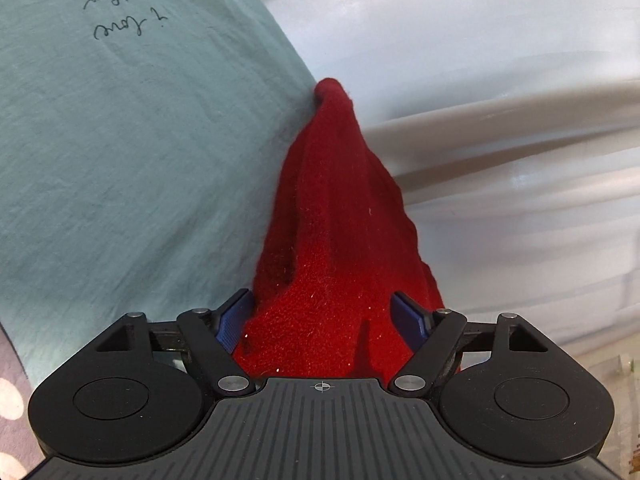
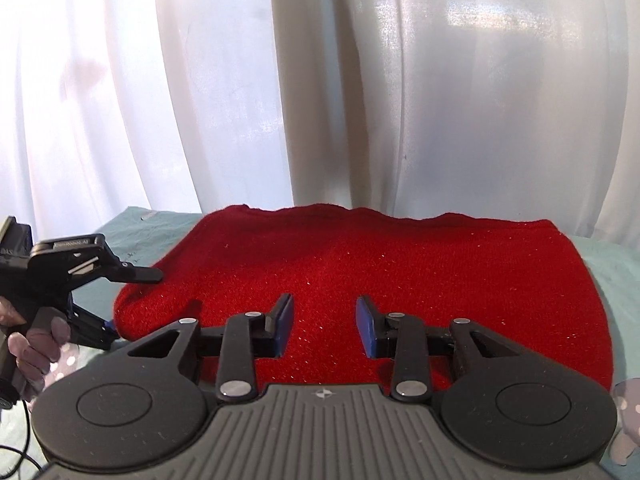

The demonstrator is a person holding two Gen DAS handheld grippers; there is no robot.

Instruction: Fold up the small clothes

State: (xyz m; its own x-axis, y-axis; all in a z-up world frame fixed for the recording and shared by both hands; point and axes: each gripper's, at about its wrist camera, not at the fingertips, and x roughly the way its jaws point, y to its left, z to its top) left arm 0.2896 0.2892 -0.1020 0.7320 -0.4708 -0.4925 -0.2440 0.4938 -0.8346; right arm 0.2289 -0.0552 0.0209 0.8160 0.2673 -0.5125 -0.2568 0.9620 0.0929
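Observation:
A red knitted garment (image 2: pixel 400 280) lies spread flat on the teal cloth, with its far edge near the curtain. My right gripper (image 2: pixel 324 328) hovers over its near middle, open, with nothing between the blue pads (image 2: pixel 284 326). In the right wrist view my left gripper (image 2: pixel 134 304) is rolled on its side at the garment's left edge, one finger above the knit and one beneath it. The left wrist view shows that red edge (image 1: pixel 332 220) filling the gap in the left gripper (image 1: pixel 320 316). The upper finger casts a separate shadow on the knit, so the jaws stand open around it.
A teal cloth (image 1: pixel 100 140) with handwritten words covers the surface. White curtains (image 2: pixel 400 100) hang close behind the garment. A hand (image 2: pixel 36 344) in a dotted sleeve holds the left gripper, and a black cable (image 2: pixel 16 452) runs at the lower left.

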